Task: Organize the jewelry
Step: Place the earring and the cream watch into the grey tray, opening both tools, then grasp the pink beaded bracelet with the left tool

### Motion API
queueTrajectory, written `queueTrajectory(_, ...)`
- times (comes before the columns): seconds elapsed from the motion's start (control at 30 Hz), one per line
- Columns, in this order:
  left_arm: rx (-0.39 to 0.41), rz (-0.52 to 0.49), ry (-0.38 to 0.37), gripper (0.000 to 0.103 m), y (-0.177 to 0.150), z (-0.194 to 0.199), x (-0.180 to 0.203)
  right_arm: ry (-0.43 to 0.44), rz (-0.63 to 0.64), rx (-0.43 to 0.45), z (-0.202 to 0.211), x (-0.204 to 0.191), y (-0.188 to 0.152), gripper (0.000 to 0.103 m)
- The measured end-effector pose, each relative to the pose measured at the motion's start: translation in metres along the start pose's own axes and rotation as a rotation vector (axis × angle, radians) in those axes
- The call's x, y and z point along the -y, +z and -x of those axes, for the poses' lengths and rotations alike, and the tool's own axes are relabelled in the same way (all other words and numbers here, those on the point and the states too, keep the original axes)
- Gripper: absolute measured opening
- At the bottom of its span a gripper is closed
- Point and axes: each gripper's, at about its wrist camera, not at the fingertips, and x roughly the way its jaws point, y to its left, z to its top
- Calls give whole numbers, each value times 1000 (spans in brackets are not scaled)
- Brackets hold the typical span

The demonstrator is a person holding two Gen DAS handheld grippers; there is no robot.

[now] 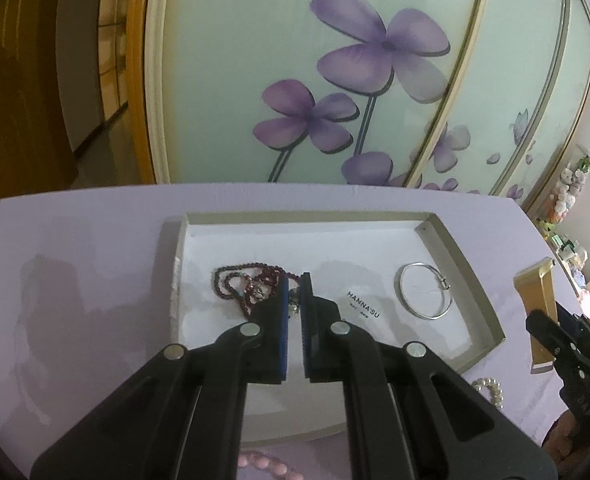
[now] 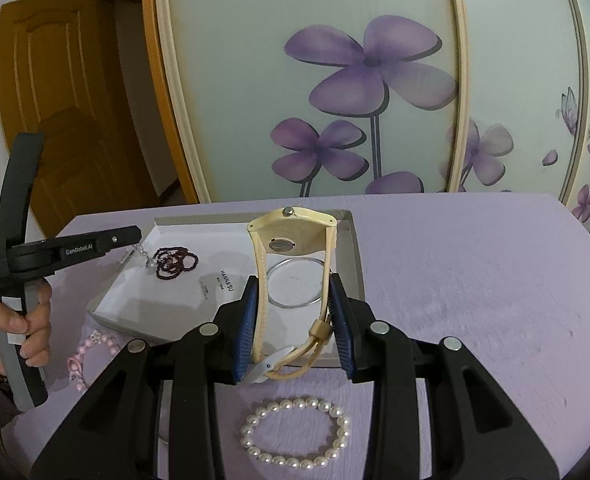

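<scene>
A shallow white box (image 1: 471, 280) (image 2: 143, 320) lies on the lilac table. In it are a dark red bead necklace (image 1: 247, 280) (image 2: 175, 262) and a silver bangle (image 1: 425, 290) (image 2: 295, 284). My left gripper (image 1: 295, 280) (image 2: 137, 242) is shut on a small silvery pearl chain (image 1: 293, 300) (image 2: 145, 256) that dangles over the box beside the red beads. My right gripper (image 2: 295, 292) is shut on the strap of a cream wristwatch (image 2: 293, 236) (image 1: 539, 304), held up over the box's right end above the bangle.
A white pearl bracelet (image 2: 295, 434) (image 1: 489, 390) lies on the table near the box's front. A pink bead bracelet (image 2: 95, 350) (image 1: 263, 464) lies at the front left. A flowered wardrobe door (image 2: 335, 80) stands behind the table.
</scene>
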Motion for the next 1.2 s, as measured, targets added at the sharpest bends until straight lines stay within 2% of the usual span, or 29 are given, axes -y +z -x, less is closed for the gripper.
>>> queueTrajectory(0.03,-6,5,-7,8,0,-2,-1,-3,-1,-3,-1,1,0,36)
queueTrajectory(0.13,-3,20,-5,26,-1,-2,-6,-11,-5,-8,-4,1,1,36)
queueTrajectory(0.33,32,40,19,27,1,11,-20,-22,1,-16,-10,-3,5,36)
queueTrajectory(0.4,51,41,30,33,2,17,-22,-18,8,-27,-14,-5,6,36)
queueTrajectory(0.57,93,40,46,42,5,29,-27,-3,38,-123,-48,-14,8,36)
queueTrajectory(0.73,113,39,53,45,6,34,-31,-7,46,-217,-79,-19,4,36)
queueTrajectory(0.9,108,39,55,45,5,31,-33,-40,43,-232,-94,-18,9,36)
queueTrajectory(0.97,104,40,55,45,4,30,-33,-57,44,-226,-98,-17,11,39)
queueTrajectory(1.07,98,46,54,46,1,30,-36,-81,42,-217,-99,-14,13,53)
queueTrajectory(1.1,97,48,54,47,-1,30,-37,-72,30,-211,-95,-12,13,65)
queueTrajectory(1.13,98,48,55,50,-2,31,-38,-63,22,-202,-91,-10,13,71)
queueTrajectory(1.2,97,51,55,51,-6,34,-41,-54,15,-190,-80,-7,11,72)
